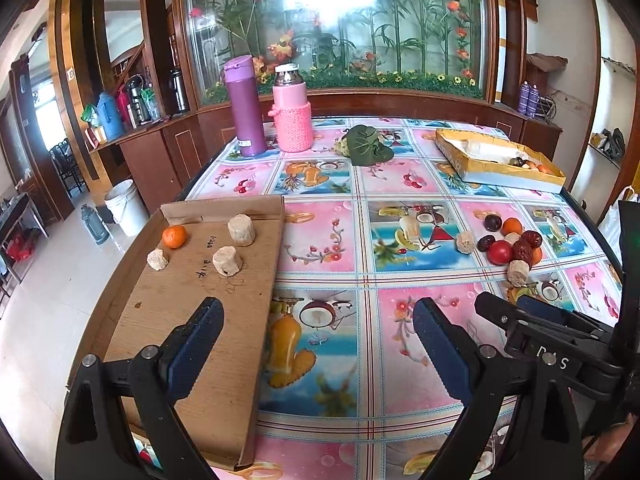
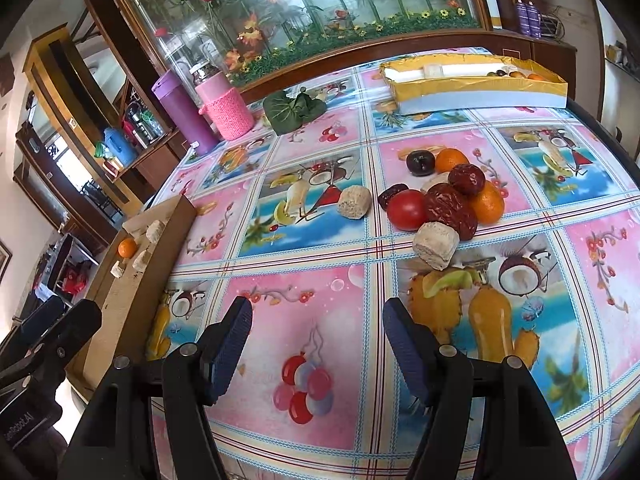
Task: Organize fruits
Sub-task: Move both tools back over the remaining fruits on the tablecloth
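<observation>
Lying heaped mid-table, the fruit pile (image 2: 448, 196) looks light: the tomato (image 2: 407, 210) smooth and apt to roll, the wrinkled dates (image 2: 450, 208) easier to pinch across their middle. Both tongs gape empty, the right gripper (image 2: 316, 348) short of the pile, the left gripper (image 1: 318, 344) beside the cardboard tray (image 1: 192, 312). Only the left view shows that tray's floor plainly.

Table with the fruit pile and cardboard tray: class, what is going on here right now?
A person holds two grippers over the table, sorting fruit. The left gripper and right gripper are both empty, jaws apart. The cardboard tray already holds a tangerine and three pale cylindrical pieces. The fruit pile sits untouched ahead of the right gripper.
</observation>
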`<act>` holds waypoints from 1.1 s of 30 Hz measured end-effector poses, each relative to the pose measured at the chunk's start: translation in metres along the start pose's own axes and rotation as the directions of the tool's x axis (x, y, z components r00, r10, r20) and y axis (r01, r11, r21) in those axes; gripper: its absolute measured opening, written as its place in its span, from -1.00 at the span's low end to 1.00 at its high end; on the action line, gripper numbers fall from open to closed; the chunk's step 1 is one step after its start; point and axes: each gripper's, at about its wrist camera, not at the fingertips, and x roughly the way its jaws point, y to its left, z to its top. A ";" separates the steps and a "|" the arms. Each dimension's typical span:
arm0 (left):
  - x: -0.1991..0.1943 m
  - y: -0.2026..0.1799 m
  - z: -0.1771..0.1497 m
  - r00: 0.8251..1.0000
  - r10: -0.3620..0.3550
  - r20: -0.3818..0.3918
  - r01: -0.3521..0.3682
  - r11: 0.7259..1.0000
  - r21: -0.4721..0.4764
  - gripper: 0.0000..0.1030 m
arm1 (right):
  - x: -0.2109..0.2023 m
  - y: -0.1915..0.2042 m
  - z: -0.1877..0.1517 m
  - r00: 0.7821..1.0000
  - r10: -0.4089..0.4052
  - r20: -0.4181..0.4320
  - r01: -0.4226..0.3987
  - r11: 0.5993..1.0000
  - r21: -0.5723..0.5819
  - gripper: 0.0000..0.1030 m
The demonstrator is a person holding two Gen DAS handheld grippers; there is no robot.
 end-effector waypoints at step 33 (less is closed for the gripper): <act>0.039 -0.023 -0.021 0.941 -0.276 -0.197 0.269 0.961 -0.064 0.59 | -0.018 -0.110 0.086 0.969 -0.236 0.070 0.235 0.972 0.024 -0.04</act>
